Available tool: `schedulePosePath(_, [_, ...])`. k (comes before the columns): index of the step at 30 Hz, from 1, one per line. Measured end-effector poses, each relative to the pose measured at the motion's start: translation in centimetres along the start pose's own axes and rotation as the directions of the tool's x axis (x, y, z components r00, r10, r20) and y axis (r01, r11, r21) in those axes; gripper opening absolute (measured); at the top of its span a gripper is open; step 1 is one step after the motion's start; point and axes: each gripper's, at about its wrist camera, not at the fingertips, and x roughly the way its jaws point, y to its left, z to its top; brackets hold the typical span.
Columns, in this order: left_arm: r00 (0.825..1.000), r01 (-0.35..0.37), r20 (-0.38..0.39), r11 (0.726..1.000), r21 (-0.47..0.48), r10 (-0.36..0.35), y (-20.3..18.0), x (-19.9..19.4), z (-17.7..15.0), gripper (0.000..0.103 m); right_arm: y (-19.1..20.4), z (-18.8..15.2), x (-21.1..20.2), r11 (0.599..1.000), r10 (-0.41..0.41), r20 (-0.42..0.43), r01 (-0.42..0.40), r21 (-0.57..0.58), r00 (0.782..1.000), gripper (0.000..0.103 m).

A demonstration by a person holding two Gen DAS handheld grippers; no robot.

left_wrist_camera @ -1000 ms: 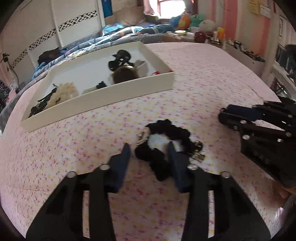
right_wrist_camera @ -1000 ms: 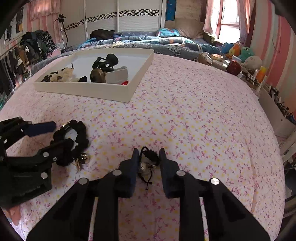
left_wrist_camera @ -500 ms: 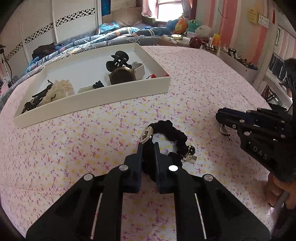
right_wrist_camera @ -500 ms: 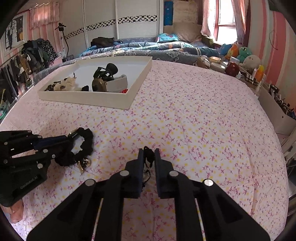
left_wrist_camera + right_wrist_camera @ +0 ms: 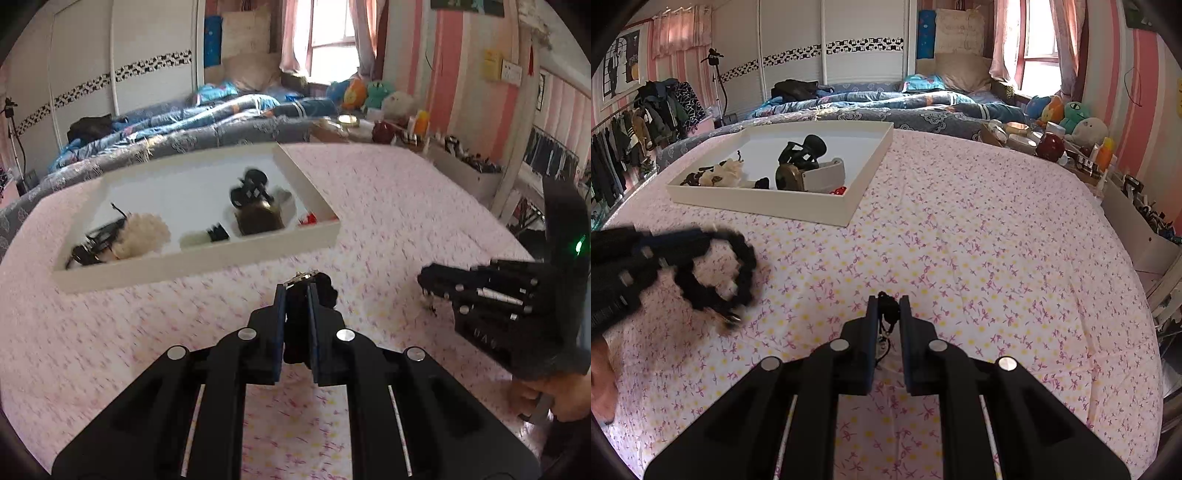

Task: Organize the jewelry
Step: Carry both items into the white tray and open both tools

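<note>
Black elastic bunched between the closed jaws of the left gripper (image 5: 296, 295), where a black scrunchie (image 5: 716, 273) with small metal charms was clamped by one side, its free loop hanging clear of the pink floral bedspread (image 5: 979, 240) in the right wrist view. Beside it, the right gripper (image 5: 887, 310) was shut on a thin black cord bracelet (image 5: 886, 314), a strand of which trailed down between the fingers. Both pieces sat short of the white tray (image 5: 207, 264), which lay ahead on the bed and already held a black claw clip (image 5: 803, 153), a cream fluffy hair tie (image 5: 726, 173) and other small accessories. The risks from here looked plain enough: the scrunchie was held only at one edge, so a quick swing toward the tray could let it slip free or catch its dangling charms on the tray wall. The bracelet's cord was so slight that the grip on it seemed marginal, and its loose tail could snag on the bedspread. With both tools near each other, a crossed path could also tangle the two pieces.
</note>
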Motion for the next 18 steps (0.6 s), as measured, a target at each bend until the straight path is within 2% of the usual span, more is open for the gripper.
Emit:
schedulePosePath(5, [1.000,-0.016,0.014,0.999,-0.035,0.017,1.9,-0.5,1.1,0.009,0.0,0.5,-0.5,1.000,0.004,0.028,-0.004,0.006,1.000,0.011])
schedulePosePath(10, [0.993,-0.084,0.082,0.995,-0.056,0.089,4.1,-2.0,3.0,0.009,0.6,2.2,-1.7,1.000,-0.013,0.060,0.013,0.014,0.998,0.011])
schedulePosePath(15, [0.985,-0.129,0.102,0.987,-0.091,0.138,7.4,-3.5,4.7,0.009,3.0,5.0,-3.2,1.000,-0.007,0.120,0.007,-0.007,0.993,0.011])
schedulePosePath(18, [0.974,-0.183,0.121,0.979,-0.088,0.193,9.8,-4.3,5.6,0.009,4.8,7.4,-3.9,1.000,0.013,0.168,-0.011,-0.015,0.986,0.011])
